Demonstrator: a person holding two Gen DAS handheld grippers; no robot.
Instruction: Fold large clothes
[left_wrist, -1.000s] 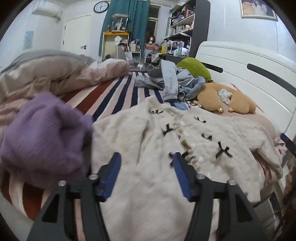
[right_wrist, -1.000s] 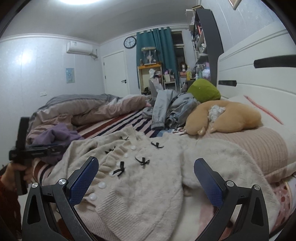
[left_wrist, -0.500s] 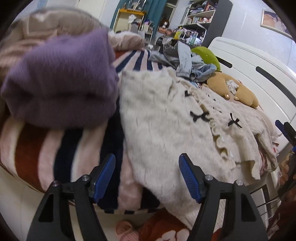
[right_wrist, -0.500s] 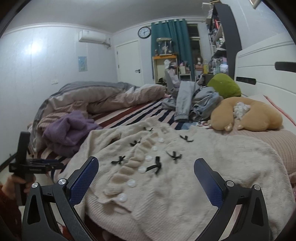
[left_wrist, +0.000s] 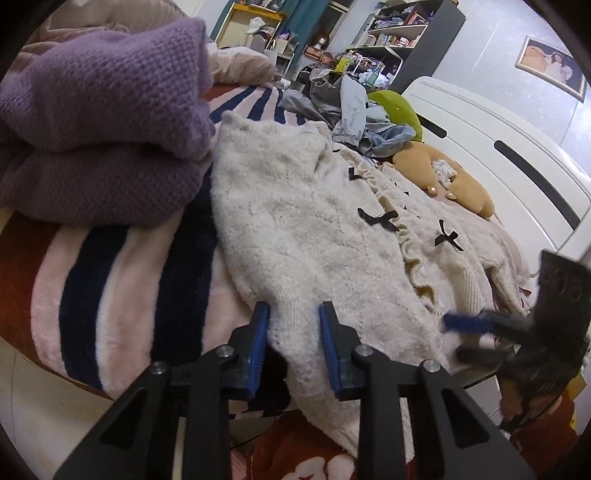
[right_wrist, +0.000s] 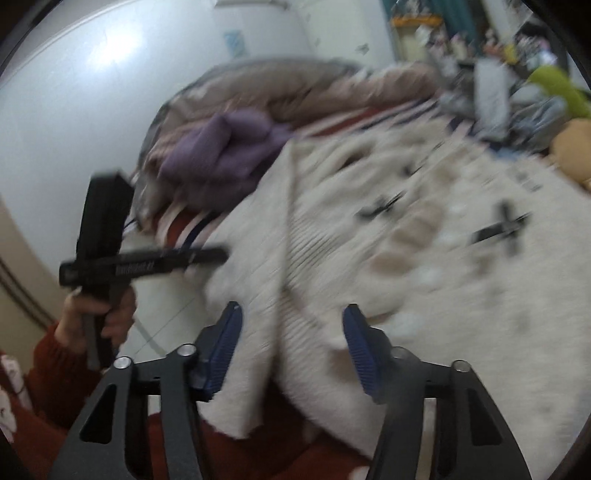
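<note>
The cream cardigan (left_wrist: 306, 236) lies spread on the striped blanket (left_wrist: 110, 280), its hem hanging over the near bed edge, with the purple sweater (left_wrist: 103, 122) just beside its left side and the tan plush toy (left_wrist: 443, 181) beyond its far side. The left gripper (left_wrist: 293, 339) has come down from above the cardigan to the hem at its left corner; its jaws have just been closing and now pinch a fold of hem knit between the blue pads (left_wrist: 258, 347). The right gripper (right_wrist: 291, 347) has swung to the hem further right; its jaws have just been closing from fully spread, with hem cloth between them. The right wrist view is blurred, so contact cannot be confirmed there. Judgement: both hem corners are being secured, preparing the first fold toward the collar.
</note>
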